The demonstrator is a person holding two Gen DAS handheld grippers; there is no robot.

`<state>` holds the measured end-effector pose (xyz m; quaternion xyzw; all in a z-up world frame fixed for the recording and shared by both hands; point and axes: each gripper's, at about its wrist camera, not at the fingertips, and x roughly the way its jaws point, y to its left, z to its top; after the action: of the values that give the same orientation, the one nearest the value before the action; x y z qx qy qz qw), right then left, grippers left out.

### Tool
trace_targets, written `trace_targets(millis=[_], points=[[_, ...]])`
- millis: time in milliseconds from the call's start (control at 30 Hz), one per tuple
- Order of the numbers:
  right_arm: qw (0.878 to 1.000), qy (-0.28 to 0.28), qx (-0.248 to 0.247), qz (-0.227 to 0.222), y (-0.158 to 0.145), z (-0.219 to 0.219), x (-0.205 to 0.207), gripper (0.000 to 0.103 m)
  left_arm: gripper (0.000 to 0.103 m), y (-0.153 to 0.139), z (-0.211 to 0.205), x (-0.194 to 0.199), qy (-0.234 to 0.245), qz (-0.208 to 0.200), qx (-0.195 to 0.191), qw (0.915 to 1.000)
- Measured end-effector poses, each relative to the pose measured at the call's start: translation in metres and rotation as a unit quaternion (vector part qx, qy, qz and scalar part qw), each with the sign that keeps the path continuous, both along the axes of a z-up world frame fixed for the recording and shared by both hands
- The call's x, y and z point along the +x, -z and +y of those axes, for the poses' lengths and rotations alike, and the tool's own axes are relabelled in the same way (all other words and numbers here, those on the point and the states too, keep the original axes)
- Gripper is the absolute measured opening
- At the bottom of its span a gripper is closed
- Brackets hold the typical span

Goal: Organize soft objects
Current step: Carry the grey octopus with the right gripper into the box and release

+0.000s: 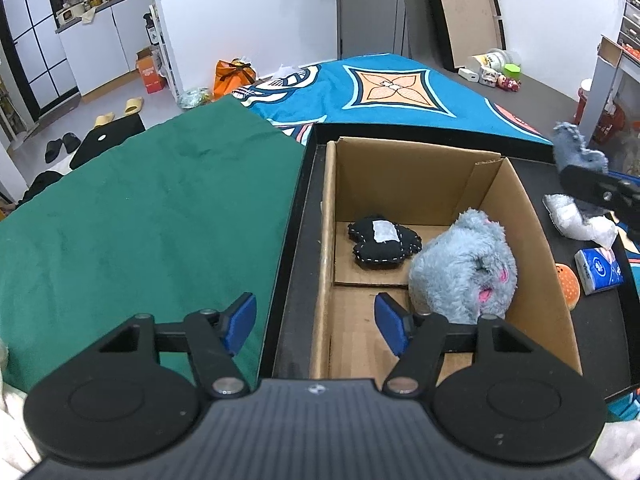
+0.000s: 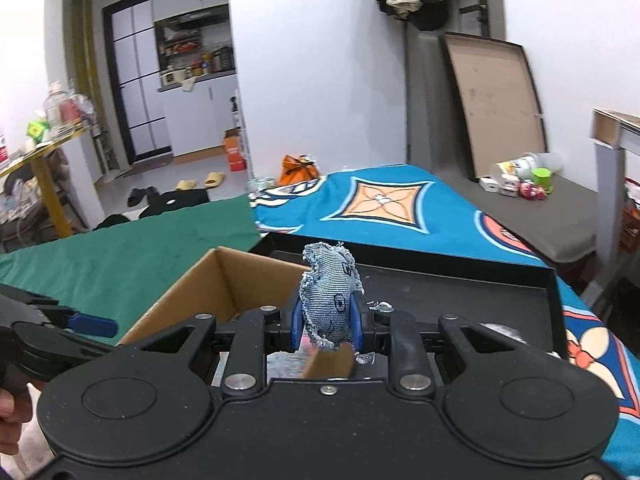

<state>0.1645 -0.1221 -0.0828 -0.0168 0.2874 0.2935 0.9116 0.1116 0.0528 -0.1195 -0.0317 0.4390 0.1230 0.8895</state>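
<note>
Grey-blue denim toy (image 2: 331,300), fluffy grey plush (image 1: 466,268) with pink marks, brown cardboard box (image 1: 400,184)

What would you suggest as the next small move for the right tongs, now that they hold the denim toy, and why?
Probably carry the denim toy a little further over the cardboard box before opening. The right tongs are shut on it beside the box's rim, not above the opening, and the box already holds the grey plush and the black stitched cushion, with bare floor left near the front.
</note>
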Motion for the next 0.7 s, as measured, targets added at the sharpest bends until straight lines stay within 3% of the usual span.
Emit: trace_targets(millis=[467, 600, 667, 700], points=[[0.998, -0.057, 0.004, 0.021, -0.002, 0.049, -0.005, 0.023, 0.016, 0.007, 0.017, -0.003, 0.001, 0.003, -0.047, 0.9989], [0.998, -0.066, 0.001, 0.021, -0.001, 0.064, -0.002, 0.025, 0.009, 0.006, 0.016, -0.002, 0.007, 0.002, -0.058, 0.9983], [0.997, -0.069, 0.004, 0.02, -0.002, 0.069, -0.002, 0.032, 0.009, 0.006, 0.017, -0.003, 0.007, 0.001, -0.065, 0.9979], [0.997, -0.07, 0.004, 0.027, -0.001, 0.07, -0.002, 0.046, 0.009, 0.005, 0.017, -0.003, 0.008, 0.001, -0.065, 0.9978]])
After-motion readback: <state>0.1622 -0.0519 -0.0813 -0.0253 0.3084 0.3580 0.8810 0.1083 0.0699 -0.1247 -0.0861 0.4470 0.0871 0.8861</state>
